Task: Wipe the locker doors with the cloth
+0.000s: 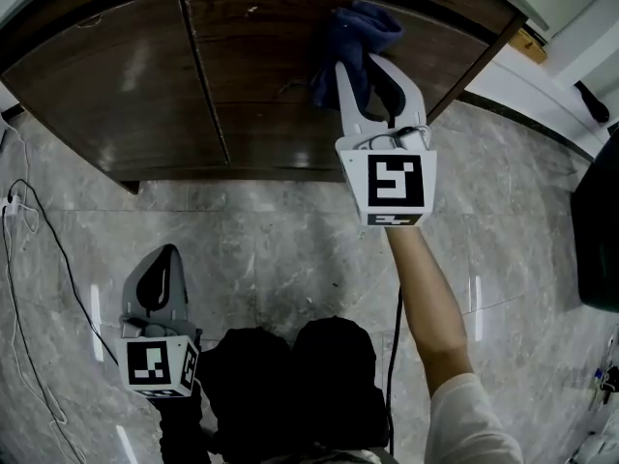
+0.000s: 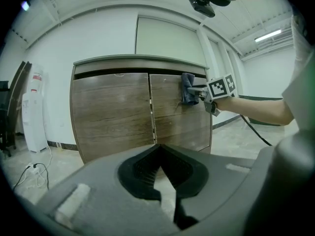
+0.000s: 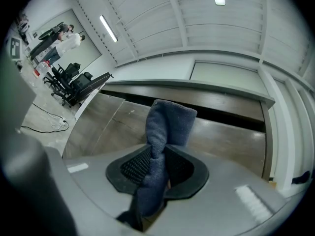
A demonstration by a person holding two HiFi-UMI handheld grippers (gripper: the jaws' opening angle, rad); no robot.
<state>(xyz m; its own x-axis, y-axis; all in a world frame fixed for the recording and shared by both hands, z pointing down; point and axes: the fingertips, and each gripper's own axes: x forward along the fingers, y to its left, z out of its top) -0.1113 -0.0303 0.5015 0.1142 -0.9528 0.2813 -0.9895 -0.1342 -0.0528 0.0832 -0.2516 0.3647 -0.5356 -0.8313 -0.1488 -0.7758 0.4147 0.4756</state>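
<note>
Cloth point(image 1: 356, 37) – bunched upright in the clenched right gripper point(image 1: 366, 73) – lies against the top of the right locker door point(image 1: 271, 95), most of the panel below it, while the left gripper point(image 1: 162, 264), shut on nothing, hangs well back

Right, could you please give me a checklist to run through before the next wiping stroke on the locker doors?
1. Cloth held by the right gripper: ok, jaws closed on it.
2. Cloth on the right door: ok, it lies against the door near its top edge.
3. Right door and left door shut: ok, no gap shows.
4. Left gripper clear of the doors: ok, it is held low, empty, jaws together.
5. Marks left on the doors: cannot tell.
</note>
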